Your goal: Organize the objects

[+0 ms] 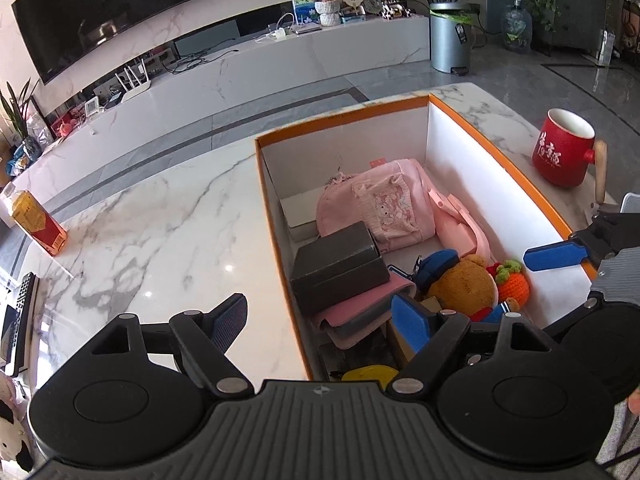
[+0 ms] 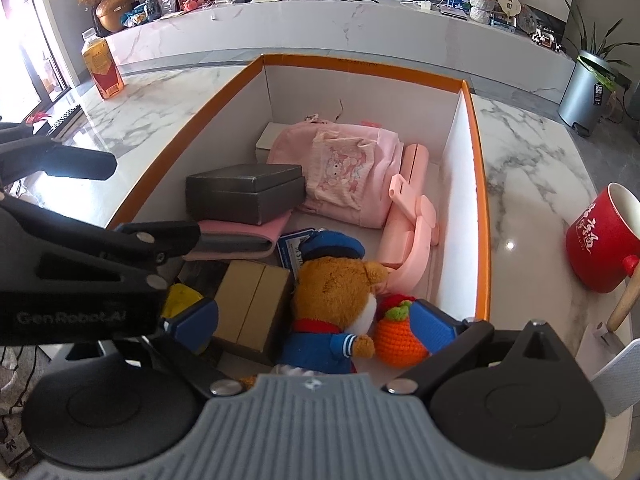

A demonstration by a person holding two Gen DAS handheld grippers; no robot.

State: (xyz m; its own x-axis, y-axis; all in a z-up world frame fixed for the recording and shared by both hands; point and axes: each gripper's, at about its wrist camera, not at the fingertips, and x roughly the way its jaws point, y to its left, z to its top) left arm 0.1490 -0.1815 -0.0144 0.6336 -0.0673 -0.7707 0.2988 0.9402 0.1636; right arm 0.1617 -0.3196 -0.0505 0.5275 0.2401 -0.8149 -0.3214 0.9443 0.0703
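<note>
**Both grippers spread wide over an orange-rimmed box of small things**

At the far left of the marble table (image 1: 160, 216), well apart from everything else, a bottle of amber drink (image 1: 34, 216) with a red and yellow label stands on the stone. Next comes the left gripper (image 1: 320, 322), its jaws standing wide with nothing between them: one finger hangs over the bare table, the other inside the box, above the pink pouch.

The box (image 1: 264, 184), white inside with an orange rim, takes up the middle of the table. In its left part a dark grey box (image 2: 246, 192) rests on a flat pink pouch (image 2: 240, 238), and a brown carton (image 2: 252, 308) lies just nearer the cameras. Behind them, against the far wall, a pink backpack (image 2: 344, 168) with a cartoon print lies on its side, partly over a flat white item whose nature cannot be told. Right of the backpack a pink folding stand (image 2: 412, 216) lies along the right wall.

In the near right corner a plush bear (image 2: 336, 296) in a blue cap and blue jacket lies beside a crocheted orange fruit (image 2: 398, 340), the two touching. The right gripper (image 2: 314, 322) is spread open around them; whether its right finger touches the fruit cannot be told.

Outside the box, to the right, a red mug (image 2: 600, 248) with white lettering stands on the table.
</note>
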